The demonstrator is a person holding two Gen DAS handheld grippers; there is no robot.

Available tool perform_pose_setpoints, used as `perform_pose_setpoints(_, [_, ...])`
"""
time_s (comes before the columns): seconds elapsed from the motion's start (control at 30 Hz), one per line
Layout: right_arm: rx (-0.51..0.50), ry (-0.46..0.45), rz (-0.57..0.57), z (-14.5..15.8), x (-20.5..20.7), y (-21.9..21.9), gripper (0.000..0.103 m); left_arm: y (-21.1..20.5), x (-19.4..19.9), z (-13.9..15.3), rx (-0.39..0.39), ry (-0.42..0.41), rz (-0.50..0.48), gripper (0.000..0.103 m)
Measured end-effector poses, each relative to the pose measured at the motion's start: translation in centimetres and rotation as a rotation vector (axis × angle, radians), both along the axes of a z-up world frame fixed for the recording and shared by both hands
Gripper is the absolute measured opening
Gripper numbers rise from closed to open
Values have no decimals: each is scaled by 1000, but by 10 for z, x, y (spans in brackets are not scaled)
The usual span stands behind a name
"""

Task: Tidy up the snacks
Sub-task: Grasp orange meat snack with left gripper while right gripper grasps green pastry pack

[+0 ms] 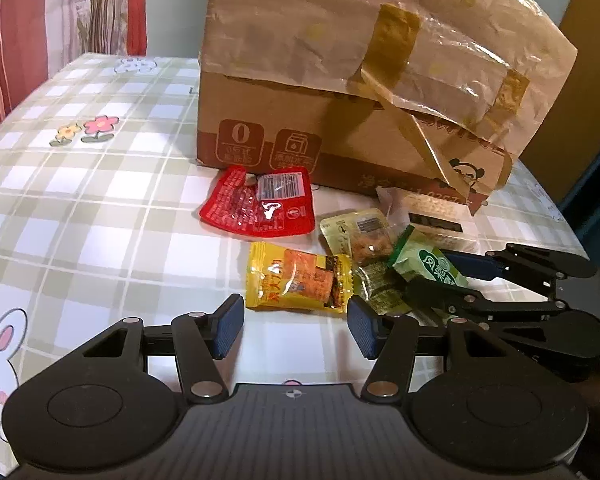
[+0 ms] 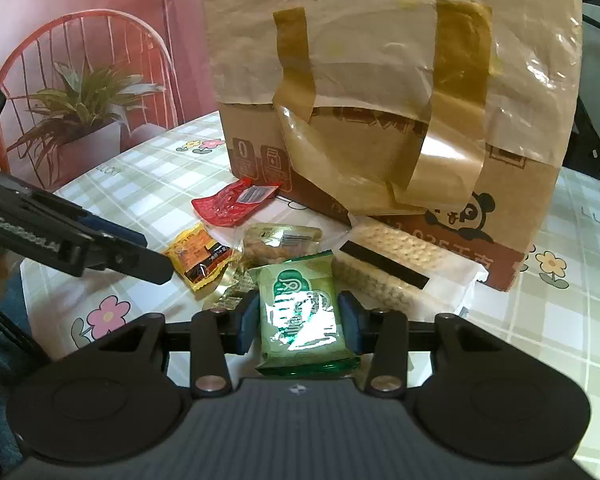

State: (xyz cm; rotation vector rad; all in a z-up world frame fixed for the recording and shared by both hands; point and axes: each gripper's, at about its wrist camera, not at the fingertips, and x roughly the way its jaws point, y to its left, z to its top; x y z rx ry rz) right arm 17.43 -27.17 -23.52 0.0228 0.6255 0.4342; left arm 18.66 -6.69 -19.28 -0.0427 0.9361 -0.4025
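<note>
Several snack packets lie in a loose heap on the checked tablecloth (image 1: 100,208) in front of a cardboard box (image 1: 284,120). My right gripper (image 2: 299,322) is shut on a green packet (image 2: 300,312), its blue pads pressing both sides. The left wrist view shows the same green packet (image 1: 428,264) in the right gripper (image 1: 448,280) at the right. My left gripper (image 1: 296,326) stands open just short of a yellow packet (image 1: 296,280), nothing between its pads. The left gripper (image 2: 140,252) comes in from the left in the right wrist view, beside the yellow packet (image 2: 198,258).
A red packet (image 1: 260,208) lies by the box's front corner. A clear gold packet of nuts (image 1: 360,232) and a white cracker pack (image 2: 392,272) lie against the box (image 2: 512,204). Brown paper and tape hang over the box. Bare tablecloth stretches to the left.
</note>
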Motion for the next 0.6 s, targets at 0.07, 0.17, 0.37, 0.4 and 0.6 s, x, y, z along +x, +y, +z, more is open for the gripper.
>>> perform_pose_setpoints(0.07, [19, 4, -15, -1, 1, -4, 45, -1, -1, 1, -26, 21, -9, 58])
perform_pose_setpoints(0.17, [48, 11, -33, -2, 2, -9, 45, -4, -2, 1, -89, 65, -25, 58])
perform_pose_setpoints(0.37, [62, 14, -35, -2, 2, -11, 45, -11, 10, -8, -76, 72, 7, 58])
perform_pose_setpoints(0.4, [68, 15, -35, -2, 2, -12, 45, -10, 14, -9, -72, 64, 20, 58])
perform_pose_setpoints(0.6, [85, 21, -35, -3, 2, -15, 45, -14, 34, -12, -42, 15, 48, 58])
